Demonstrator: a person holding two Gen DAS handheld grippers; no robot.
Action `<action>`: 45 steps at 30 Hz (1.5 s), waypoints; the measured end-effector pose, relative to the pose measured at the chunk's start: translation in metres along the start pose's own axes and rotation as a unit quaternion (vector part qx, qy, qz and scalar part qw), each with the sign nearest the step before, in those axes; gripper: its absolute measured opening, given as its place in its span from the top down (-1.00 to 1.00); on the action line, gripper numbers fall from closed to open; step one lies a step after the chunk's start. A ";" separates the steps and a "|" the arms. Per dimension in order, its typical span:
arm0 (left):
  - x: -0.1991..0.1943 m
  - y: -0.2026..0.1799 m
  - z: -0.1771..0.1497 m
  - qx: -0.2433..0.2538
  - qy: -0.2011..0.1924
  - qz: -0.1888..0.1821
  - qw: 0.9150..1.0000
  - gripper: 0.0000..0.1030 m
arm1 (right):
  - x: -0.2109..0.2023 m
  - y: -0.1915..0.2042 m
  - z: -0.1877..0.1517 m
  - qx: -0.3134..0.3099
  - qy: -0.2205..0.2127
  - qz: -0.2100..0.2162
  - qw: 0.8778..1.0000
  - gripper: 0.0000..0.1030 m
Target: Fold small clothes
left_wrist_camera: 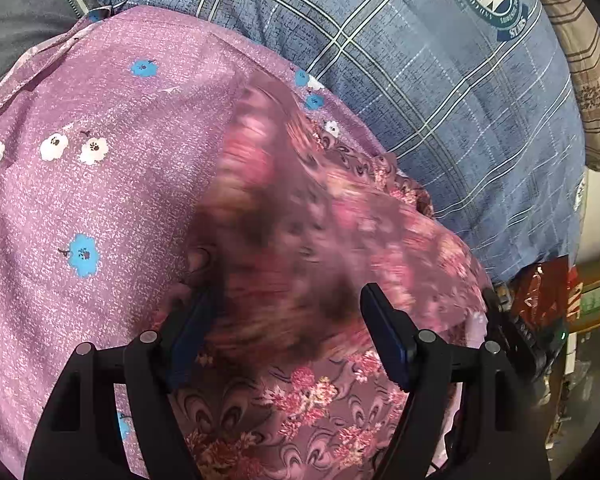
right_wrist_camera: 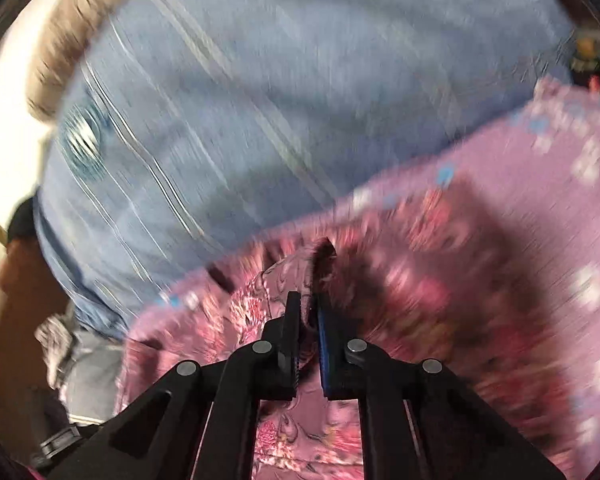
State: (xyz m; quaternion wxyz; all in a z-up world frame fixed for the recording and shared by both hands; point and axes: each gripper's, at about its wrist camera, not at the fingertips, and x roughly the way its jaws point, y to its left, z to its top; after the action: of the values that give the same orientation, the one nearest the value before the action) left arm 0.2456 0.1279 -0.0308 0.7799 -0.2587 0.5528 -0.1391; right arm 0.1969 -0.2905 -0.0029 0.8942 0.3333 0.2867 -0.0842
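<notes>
A small dark pink floral garment (left_wrist_camera: 300,392) lies on a lilac cloth with blue and white flowers (left_wrist_camera: 100,184). Part of the garment is lifted and motion-blurred in the left wrist view. My left gripper (left_wrist_camera: 284,312) is open, its fingers either side of the blurred fabric, gripping nothing. In the right wrist view my right gripper (right_wrist_camera: 309,312) is shut on a fold of the floral garment (right_wrist_camera: 276,280), which bunches up just beyond the fingertips. That view is heavily blurred.
A blue plaid bedsheet (left_wrist_camera: 440,80) with a round emblem covers the bed beyond the lilac cloth (right_wrist_camera: 520,184); it also shows in the right wrist view (right_wrist_camera: 240,100). A striped beige pillow (left_wrist_camera: 592,72) lies at the far right. A grey garment (left_wrist_camera: 20,28) lies top left.
</notes>
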 end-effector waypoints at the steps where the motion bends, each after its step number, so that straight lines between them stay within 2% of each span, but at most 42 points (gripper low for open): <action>1: -0.001 0.001 0.000 -0.002 0.000 0.000 1.000 -0.44 | -0.013 -0.009 0.004 0.001 -0.020 -0.010 1.000 0.86; 3: 0.001 0.003 0.000 -0.004 -0.004 0.019 1.000 -0.44 | -0.028 -0.040 0.006 0.020 -0.027 -0.047 0.998 0.86; 5: 0.011 0.005 0.000 -0.006 0.000 0.037 0.999 -0.44 | -0.025 -0.068 0.000 0.048 0.001 -0.076 0.996 0.86; 7: 0.019 0.006 -0.002 -0.004 0.010 0.050 0.999 -0.41 | -0.020 -0.084 -0.009 0.066 0.023 -0.079 0.994 0.86; 9: 0.022 0.002 -0.004 0.009 0.008 0.053 0.999 -0.35 | -0.022 -0.079 -0.012 0.060 0.015 -0.074 0.995 0.86; 12: 0.024 -0.005 -0.006 0.040 -0.019 0.100 0.994 -0.35 | -0.046 -0.056 -0.005 0.035 -0.027 -0.044 0.998 0.86; 14: 0.033 -0.003 -0.005 0.048 -0.013 0.126 0.991 -0.35 | -0.050 -0.054 -0.001 0.022 -0.032 -0.051 0.998 0.86; 16: 0.033 -0.006 -0.007 0.066 -0.023 0.139 0.988 -0.35 | -0.028 -0.057 -0.006 -0.001 0.016 -0.097 0.995 0.86; 17: 0.034 -0.010 -0.009 0.077 -0.021 0.149 0.986 -0.36 | -0.012 -0.064 -0.013 -0.011 0.064 -0.127 0.990 0.85; 20: 0.031 -0.012 -0.016 0.094 -0.010 0.162 0.982 -0.37 | -0.034 -0.064 -0.012 -0.018 0.052 -0.124 0.991 0.80; 22: 0.020 -0.010 -0.023 0.085 0.002 0.148 0.985 -0.37 | -0.055 -0.062 -0.008 -0.008 0.043 -0.106 0.993 0.72; 26: -0.007 0.004 -0.045 0.073 0.032 0.110 0.991 -0.37 | -0.114 -0.064 -0.008 -0.032 0.031 -0.099 0.994 0.69; 28: -0.023 0.014 -0.061 0.074 0.047 0.108 0.990 -0.37 | -0.134 -0.072 -0.016 -0.038 0.040 -0.097 0.994 0.60; 30: -0.041 0.028 -0.079 0.070 0.065 0.103 0.990 -0.37 | -0.156 -0.087 -0.035 -0.050 0.067 -0.096 0.992 0.42; 32: -0.054 0.041 -0.098 0.067 0.081 0.097 0.990 -0.37 | -0.169 -0.100 -0.057 -0.059 0.093 -0.101 0.989 0.38; 38: -0.075 0.077 -0.172 0.068 0.154 0.078 0.983 -0.37 | -0.203 -0.140 -0.120 -0.062 0.155 -0.099 0.981 0.36; 42: -0.074 0.086 -0.210 0.068 0.183 0.059 0.979 -0.37 | -0.220 -0.156 -0.141 -0.038 0.186 -0.075 0.979 0.25; 43: -0.069 0.089 -0.221 0.069 0.199 0.053 0.976 -0.37 | -0.223 -0.158 -0.146 -0.038 0.196 -0.067 0.978 0.24; 45: -0.060 0.091 -0.236 0.075 0.225 0.055 0.970 -0.37 | -0.225 -0.158 -0.158 -0.041 0.220 -0.041 0.974 0.07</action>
State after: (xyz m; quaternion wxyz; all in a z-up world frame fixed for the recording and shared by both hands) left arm -0.0018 0.1749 -0.0942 0.6593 -0.1306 0.7151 -0.1923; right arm -0.1139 -0.3185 -0.0589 0.8181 0.2945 0.4928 -0.0336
